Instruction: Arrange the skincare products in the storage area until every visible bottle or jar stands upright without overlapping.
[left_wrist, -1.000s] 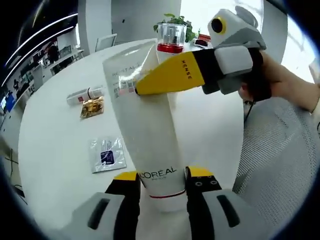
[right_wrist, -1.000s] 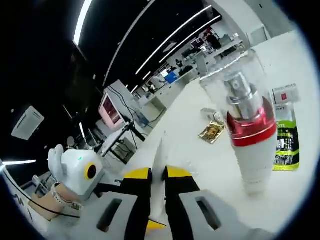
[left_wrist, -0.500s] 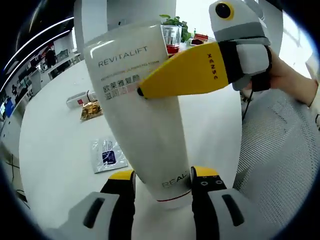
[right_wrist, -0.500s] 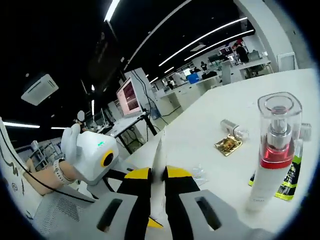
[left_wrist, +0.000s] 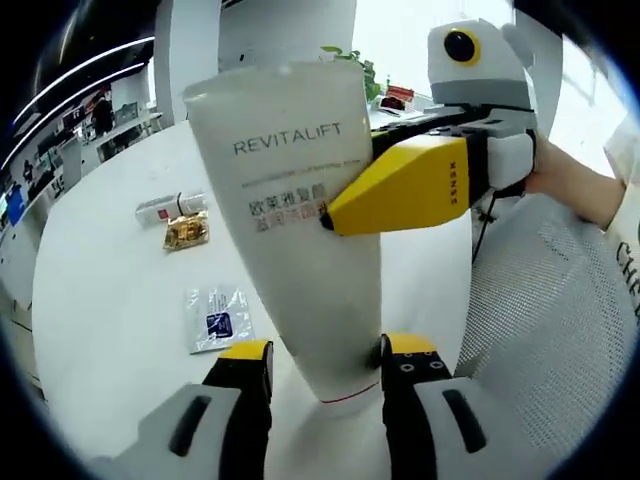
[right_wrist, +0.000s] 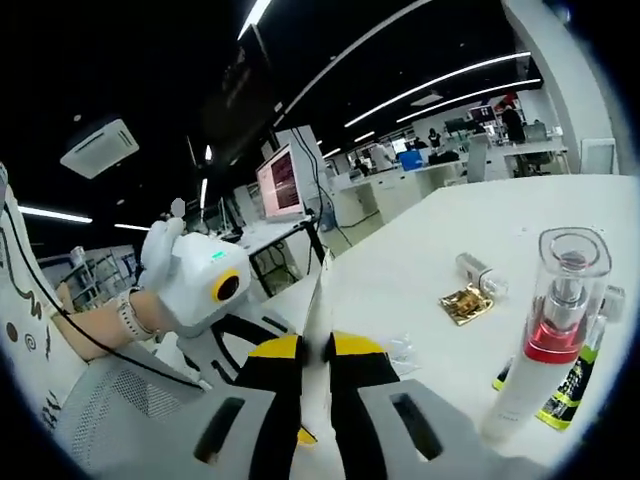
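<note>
Tube (left_wrist: 300, 220) has tipped more upright over the last second, cap end down between the left gripper (left_wrist: 325, 365) jaws, which pinch it; the right gripper (left_wrist: 400, 185) jaws are pressed on its crimped top. Looks close to standing it on the white table (left_wrist: 100, 260). Right gripper view adds the upright pump bottle (right_wrist: 545, 335) and green sachet (right_wrist: 565, 390); left gripper view adds the flat blue sachet (left_wrist: 218, 318).

You held a smooth, matt white plastic tube (left_wrist: 300, 220); at two o'clock stood a glossy clear-capped bottle (right_wrist: 545, 330); a crinkled gold foil packet (right_wrist: 466, 303) lay on the smooth white table (left_wrist: 110, 280).
</note>
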